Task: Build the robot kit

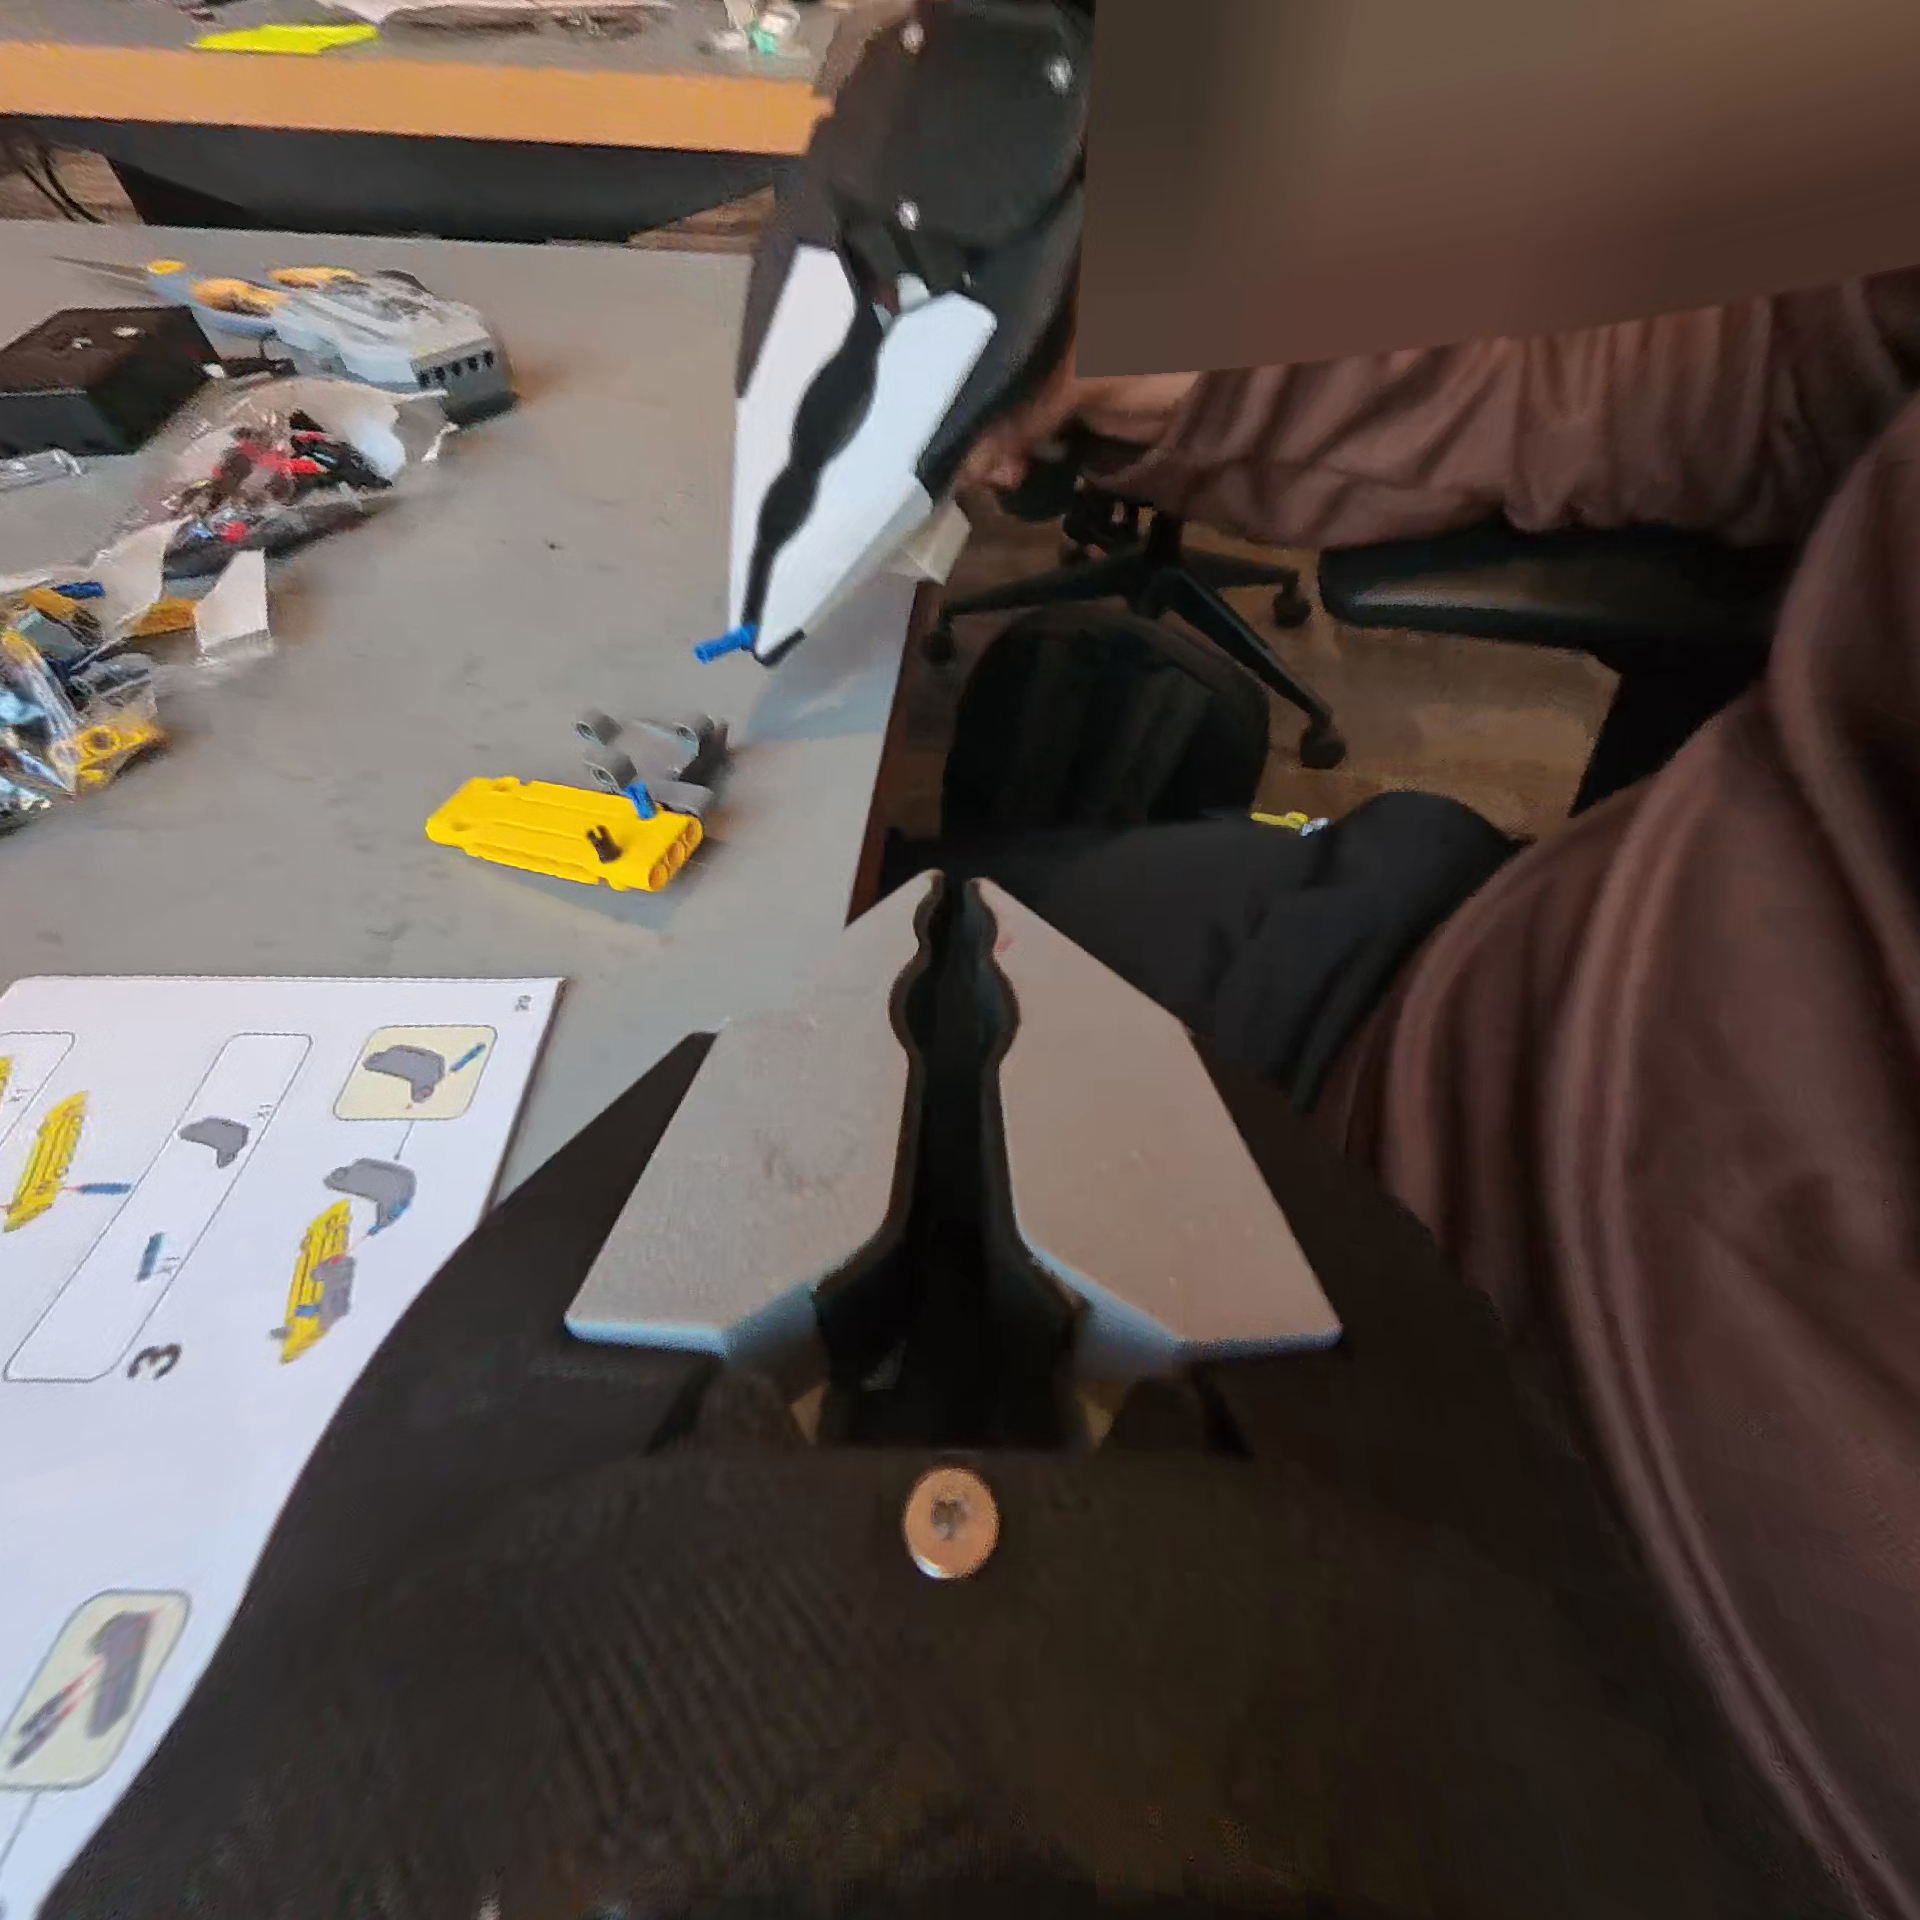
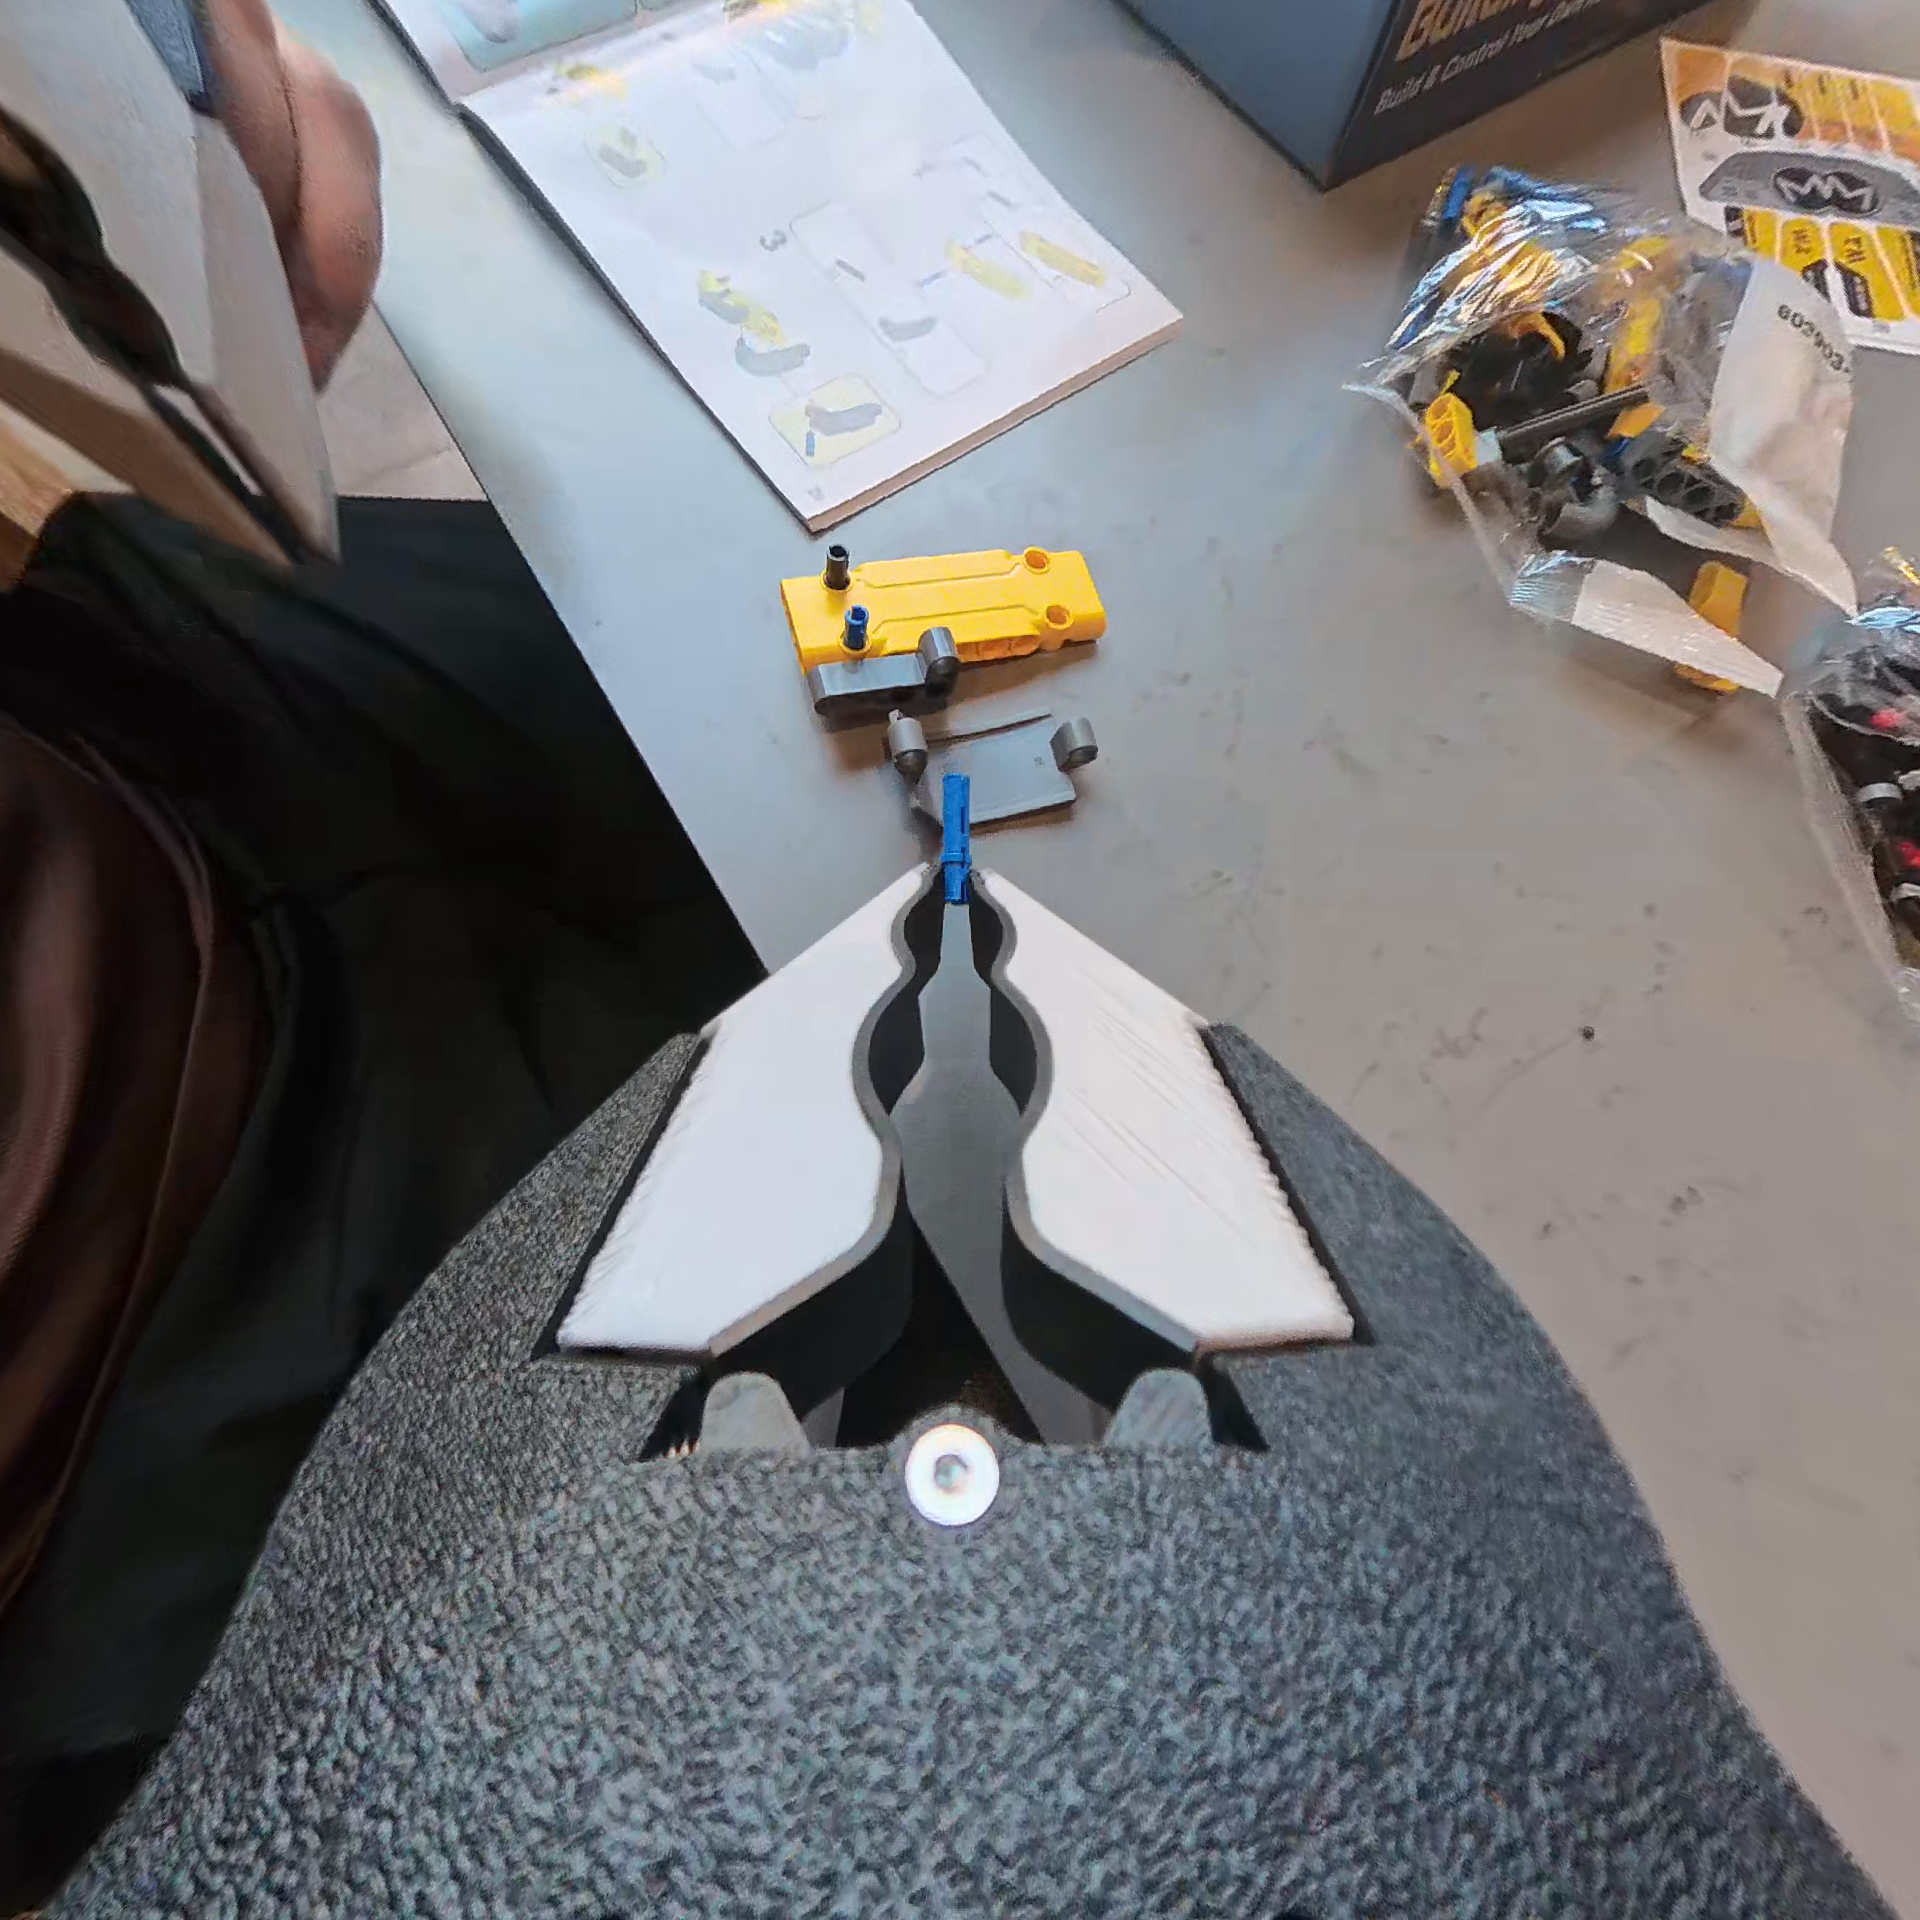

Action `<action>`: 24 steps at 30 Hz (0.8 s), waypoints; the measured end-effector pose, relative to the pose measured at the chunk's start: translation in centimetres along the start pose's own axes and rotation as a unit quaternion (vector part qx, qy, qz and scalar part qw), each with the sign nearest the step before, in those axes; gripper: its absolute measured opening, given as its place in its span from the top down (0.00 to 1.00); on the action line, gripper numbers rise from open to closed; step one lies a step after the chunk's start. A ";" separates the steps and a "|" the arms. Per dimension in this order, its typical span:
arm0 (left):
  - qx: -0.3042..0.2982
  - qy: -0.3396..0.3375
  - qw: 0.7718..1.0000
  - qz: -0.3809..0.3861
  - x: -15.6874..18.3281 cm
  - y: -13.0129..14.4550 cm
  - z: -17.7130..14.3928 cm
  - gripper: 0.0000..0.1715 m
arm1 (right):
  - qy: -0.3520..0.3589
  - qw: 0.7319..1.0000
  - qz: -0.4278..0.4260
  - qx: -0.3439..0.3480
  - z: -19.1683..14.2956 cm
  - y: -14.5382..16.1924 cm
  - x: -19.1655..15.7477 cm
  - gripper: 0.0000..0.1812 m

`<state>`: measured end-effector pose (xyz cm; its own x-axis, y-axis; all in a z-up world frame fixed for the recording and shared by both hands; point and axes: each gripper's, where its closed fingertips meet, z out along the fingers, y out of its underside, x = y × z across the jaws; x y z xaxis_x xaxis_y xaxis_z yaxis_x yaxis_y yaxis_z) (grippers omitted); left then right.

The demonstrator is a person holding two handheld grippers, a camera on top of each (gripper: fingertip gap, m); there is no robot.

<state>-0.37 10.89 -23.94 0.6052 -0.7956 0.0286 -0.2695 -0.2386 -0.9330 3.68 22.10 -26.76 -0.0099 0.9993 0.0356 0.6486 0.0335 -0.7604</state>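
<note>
Grippers over a grey worktop (image 2: pixel 1299 935) strewn with plastic building parts.

Right gripper (image 2: pixel 954 883) pinches a small blue plastic connector pin (image 2: pixel 954 831), long axis running straight ahead out of the tips, above the flat grey panel piece (image 2: pixel 1013 774); the long yellow plastic beam (image 2: pixel 940 613) lies just beyond, crosswise. Left gripper (image 1: pixel 958 883), pressed together and empty, hangs off the worktop edge, farther from the beam, near an open instruction booklet (image 1: pixel 260 1195).

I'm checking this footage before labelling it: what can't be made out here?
- Left wrist view: a blur patch hides the person's upper body.
- Left wrist view: the instruction booklet is cut off by the left edge.
- Right wrist view: the dark box is cut off at the top.
- Right wrist view: the bagged parts are too jumbled to tell apart.
</note>
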 end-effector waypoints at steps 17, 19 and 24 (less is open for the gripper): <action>-0.046 0.049 0.997 0.038 4.2 3.1 3.3 1.00 | 0.011 1.000 -0.012 0.004 0.0 0.1 0.3 0.97; -0.041 -0.040 0.997 0.060 1.5 1.5 3.2 1.00 | 0.014 1.000 -0.015 0.002 0.0 0.1 0.5 0.97; -0.055 -0.083 0.993 0.063 -1.6 -1.9 3.6 0.93 | 0.017 1.000 -0.013 0.003 -0.2 0.1 0.8 0.97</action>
<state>1.83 14.64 -23.50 0.6748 -0.7219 -0.1533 -0.4252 -0.2105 -0.8803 3.87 22.88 -26.64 -0.0003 0.9970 0.0774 0.6440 0.0594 -0.7627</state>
